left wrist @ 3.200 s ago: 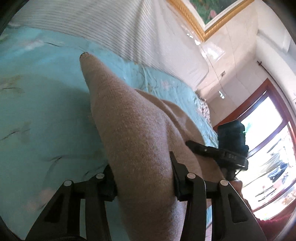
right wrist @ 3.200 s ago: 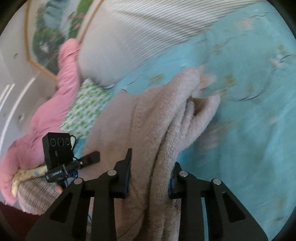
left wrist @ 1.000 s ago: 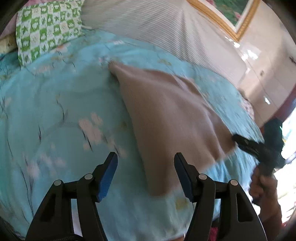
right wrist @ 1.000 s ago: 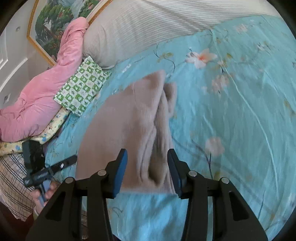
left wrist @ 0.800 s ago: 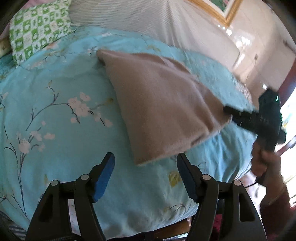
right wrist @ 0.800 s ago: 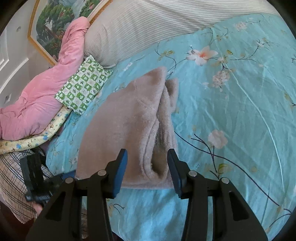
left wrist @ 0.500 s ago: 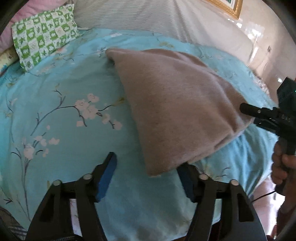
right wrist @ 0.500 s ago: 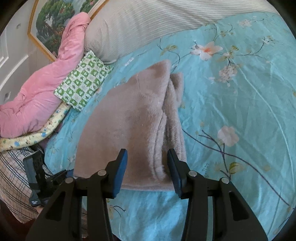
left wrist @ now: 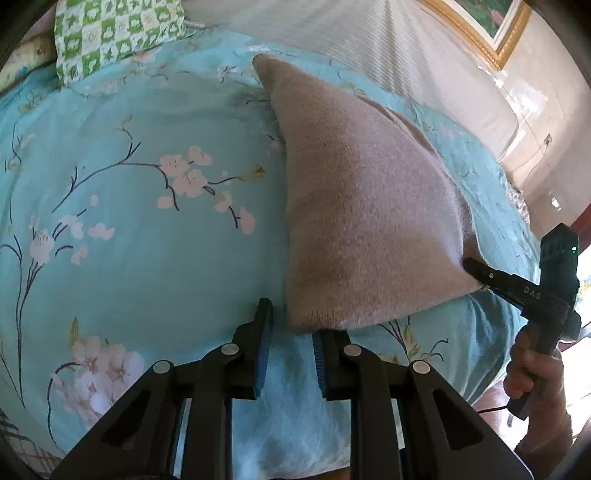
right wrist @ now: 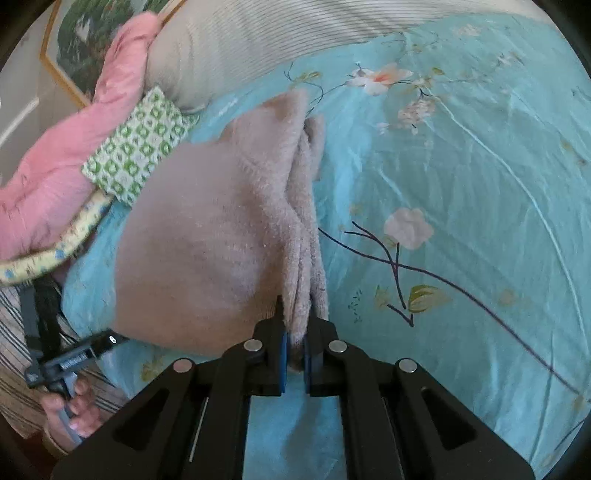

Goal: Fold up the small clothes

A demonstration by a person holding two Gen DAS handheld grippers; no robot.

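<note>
The fuzzy beige knitted garment (right wrist: 207, 236) blurs along its left side in the right wrist view. The gold-framed painting (left wrist: 491, 18) and pink quilted blanket (right wrist: 62, 155) are cut off by the edges.

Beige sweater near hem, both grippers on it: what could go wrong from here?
1. The left gripper has just been closing, but the beige sweater corner sits only at the jaws' tips and looks ungripped, so a lift may miss it.
2. The right gripper is shut on the bunched edge; the stacked layers could splay.
3. The hem lies at the blue floral sheet edge and could slide off.
</note>
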